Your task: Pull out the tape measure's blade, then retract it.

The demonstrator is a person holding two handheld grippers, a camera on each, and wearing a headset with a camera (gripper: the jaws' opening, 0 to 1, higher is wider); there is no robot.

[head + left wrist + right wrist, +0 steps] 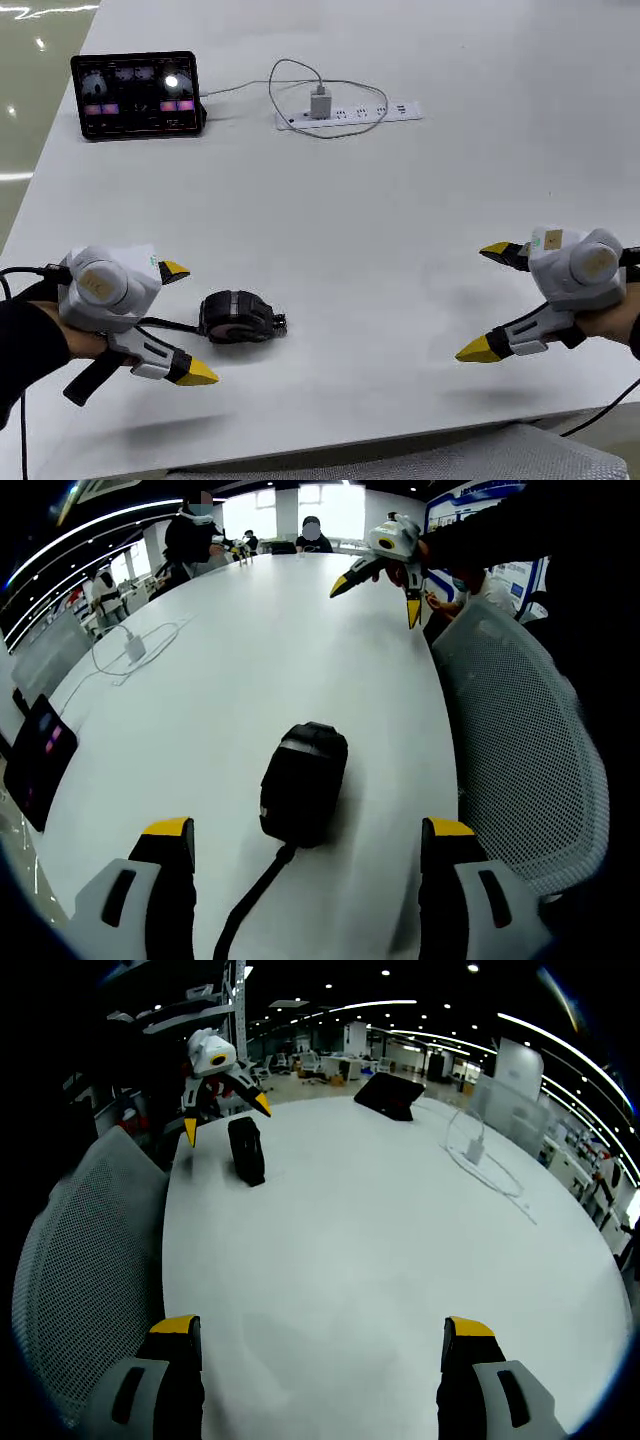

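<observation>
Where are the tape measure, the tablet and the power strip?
tape measure (236, 316): head view, on its black case.
tablet (137, 95): head view, on its screen.
power strip (375, 112): head view, on its white body.

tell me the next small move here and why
Probably ease the left gripper forward and shut it on the tape measure. It lies on the table just ahead of the open jaws, ungripped, blade not out. The right gripper, open, hangs well away, so steadying the case likely comes first.
</observation>
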